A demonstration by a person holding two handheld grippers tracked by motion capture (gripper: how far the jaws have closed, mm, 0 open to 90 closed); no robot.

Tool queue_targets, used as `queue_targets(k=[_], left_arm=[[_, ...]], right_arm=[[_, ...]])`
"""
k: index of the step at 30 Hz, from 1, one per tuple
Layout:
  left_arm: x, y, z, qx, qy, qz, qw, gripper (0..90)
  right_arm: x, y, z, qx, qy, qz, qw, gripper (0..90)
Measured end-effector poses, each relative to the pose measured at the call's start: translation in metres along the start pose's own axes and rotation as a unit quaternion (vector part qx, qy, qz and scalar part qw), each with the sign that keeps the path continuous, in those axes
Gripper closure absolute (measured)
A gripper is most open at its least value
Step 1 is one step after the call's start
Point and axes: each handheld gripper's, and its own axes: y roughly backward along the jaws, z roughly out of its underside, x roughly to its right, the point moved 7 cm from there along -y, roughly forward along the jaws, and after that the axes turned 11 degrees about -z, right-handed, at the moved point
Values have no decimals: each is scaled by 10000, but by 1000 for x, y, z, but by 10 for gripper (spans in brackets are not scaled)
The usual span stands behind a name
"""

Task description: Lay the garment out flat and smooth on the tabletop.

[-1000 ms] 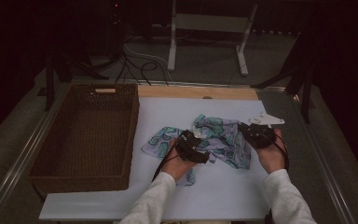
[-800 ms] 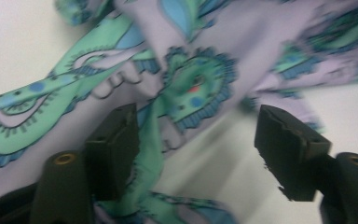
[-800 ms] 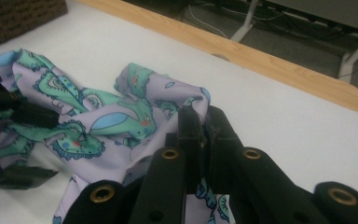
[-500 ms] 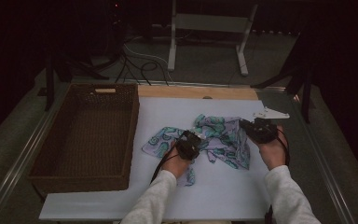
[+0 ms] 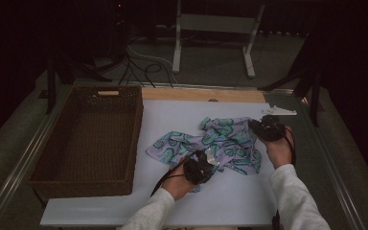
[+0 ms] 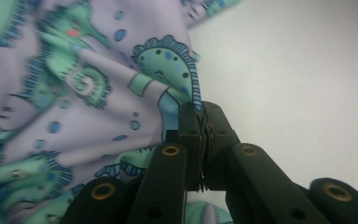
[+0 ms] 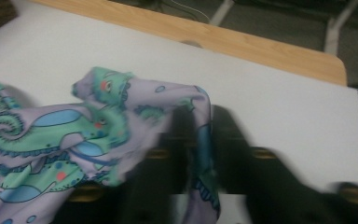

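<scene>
A lilac cloth (image 5: 223,139) with green and blue paisley lies crumpled on the white table top (image 5: 172,117). My left gripper (image 5: 202,165) is at the cloth's near edge. In the left gripper view its jaws (image 6: 200,109) are pressed together on the cloth's hem (image 6: 168,88). My right gripper (image 5: 267,128) is at the cloth's far right corner. In the blurred right gripper view a strip of cloth (image 7: 98,121) hangs between its jaws (image 7: 203,116). They have just been opening and stand slightly apart.
A brown wicker basket (image 5: 43,163) stands empty along the left side of the table. A wooden strip (image 5: 201,94) runs along the far edge. Cables and a metal stand's legs (image 5: 177,52) are on the floor beyond.
The left gripper has closed on the cloth's hem and drawn back toward the near edge. The right gripper has shifted slightly farther away at the cloth's right corner, and its jaws have parted.
</scene>
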Motion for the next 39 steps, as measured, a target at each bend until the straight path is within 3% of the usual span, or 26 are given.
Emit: queue_targets(k=[2, 4, 6, 8, 13, 18, 19, 27, 31, 32, 34, 35, 37, 39], left_arm=[[-8, 0, 0, 57, 204, -6, 9998, 881], [-15, -2, 0, 67, 351, -83, 9993, 882], [-21, -3, 0, 89, 473, -142, 9987, 882], [-25, -3, -1, 134, 597, -199, 9979, 881], [-36, -1, -5, 272, 865, -283, 9955, 882], [-47, 2, -9, 339, 1061, -369, 9931, 883], [-52, 3, -11, 364, 1132, -427, 9920, 884], [-64, 4, -14, 411, 1401, -531, 9879, 884], [-76, 2, -15, 422, 1618, -648, 9838, 883], [-76, 2, -15, 422, 1618, -648, 9838, 883], [-81, 2, -15, 442, 1751, -696, 9811, 883], [-81, 2, -15, 442, 1751, -696, 9811, 883], [-91, 1, -13, 432, 1979, -757, 9763, 883], [-94, 0, -11, 434, 2089, -769, 9739, 877]], right_arm=[[0, 1, 0, 26, -149, -1, 9999, 524], [-3, 5, -1, 120, -128, 1, 9998, 371], [-8, 11, -1, 174, -105, 40, 9998, 285], [-15, 18, 0, 222, -92, -26, 9997, 262], [-41, 31, 10, 237, 142, -356, 9990, 251], [-62, 37, 24, 219, 390, -521, 9976, 252], [-71, 39, 33, 192, 488, -598, 9968, 256], [-83, 42, 60, 29, 688, -718, 9950, 278], [-84, 39, 78, -124, 739, -764, 9943, 326], [-84, 39, 82, -158, 747, -794, 9939, 332], [-85, 39, 85, -190, 780, -802, 9935, 338], [-85, 39, 85, -190, 780, -802, 9935, 338], [-86, 36, 101, -401, 865, -891, 9914, 390], [-87, 33, 106, -488, 874, -915, 9908, 415]])
